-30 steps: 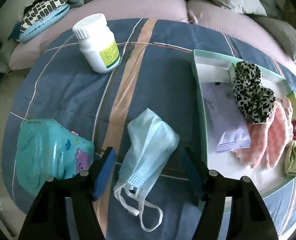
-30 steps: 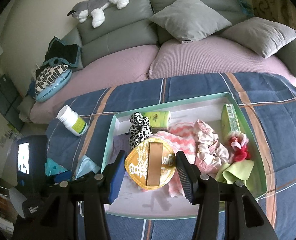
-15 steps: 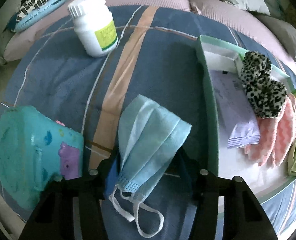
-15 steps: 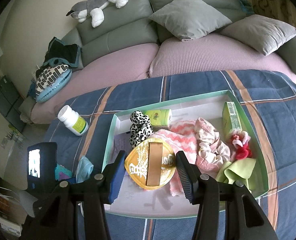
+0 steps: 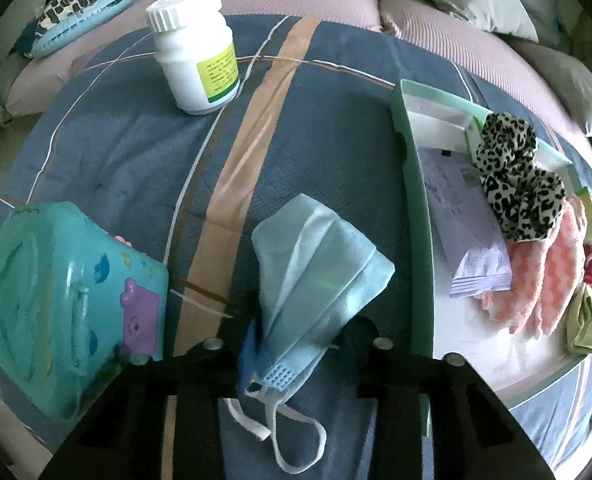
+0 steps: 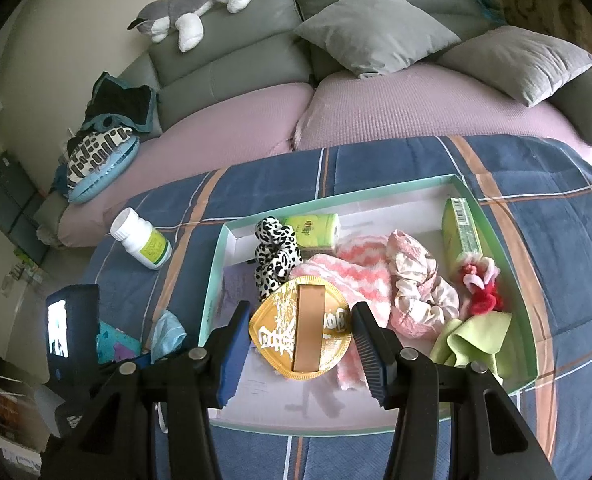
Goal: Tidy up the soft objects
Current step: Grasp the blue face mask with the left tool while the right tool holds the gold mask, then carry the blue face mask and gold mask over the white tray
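Here, on a blue plaid blanket (image 5: 315, 128) in front of a sofa, the left gripper (image 5: 301, 344) has its fingers pinched on the lower end of a light-blue face mask (image 5: 319, 264), whose white ear loops (image 5: 292, 436) trail loose towards 6 o'clock. A green-rimmed box (image 5: 413, 208) sits at 3 o'clock of the mask, already holding a leopard-print scrunchie (image 5: 515, 176), a pink knitted cloth (image 5: 543, 276) and a pale packet (image 5: 467, 236). A white pill bottle (image 5: 196, 52) stands at 11 o'clock and a teal toy case (image 5: 64, 308) lies at 9 o'clock. Over the box, the right gripper (image 6: 301, 348) hovers with its fingers spread either side of a gold packet (image 6: 301, 336), not visibly touching it. The risk, by the look of it: the grip catches only a corner of thin fabric, so the mask could slip free on the lift, or a dangling loop could snag the box's near wall on the way across.
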Demonstrator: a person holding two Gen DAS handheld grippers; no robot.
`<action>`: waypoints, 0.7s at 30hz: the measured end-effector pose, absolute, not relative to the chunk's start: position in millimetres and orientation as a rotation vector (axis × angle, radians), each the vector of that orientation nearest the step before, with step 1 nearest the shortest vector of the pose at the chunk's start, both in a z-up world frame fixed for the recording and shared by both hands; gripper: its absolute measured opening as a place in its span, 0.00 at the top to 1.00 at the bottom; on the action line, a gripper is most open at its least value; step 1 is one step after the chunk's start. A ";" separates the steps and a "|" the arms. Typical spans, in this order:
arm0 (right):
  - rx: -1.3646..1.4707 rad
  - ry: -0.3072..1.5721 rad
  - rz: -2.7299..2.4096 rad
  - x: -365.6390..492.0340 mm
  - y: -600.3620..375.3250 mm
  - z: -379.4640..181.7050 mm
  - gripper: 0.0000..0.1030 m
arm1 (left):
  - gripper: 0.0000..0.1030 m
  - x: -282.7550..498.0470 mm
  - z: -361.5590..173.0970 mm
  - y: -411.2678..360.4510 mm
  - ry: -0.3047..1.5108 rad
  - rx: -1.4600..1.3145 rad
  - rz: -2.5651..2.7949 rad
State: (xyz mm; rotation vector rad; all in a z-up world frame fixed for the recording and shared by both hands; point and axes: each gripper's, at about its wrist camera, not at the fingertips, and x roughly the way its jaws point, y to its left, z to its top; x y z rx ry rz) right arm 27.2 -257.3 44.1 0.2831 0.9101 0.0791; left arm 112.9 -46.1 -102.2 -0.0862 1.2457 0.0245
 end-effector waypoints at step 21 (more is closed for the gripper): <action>0.307 0.890 0.064 26.3 -263.6 46.9 0.49 | 0.79 91.1 -55.8 -30.3 1.069 -0.176 -0.066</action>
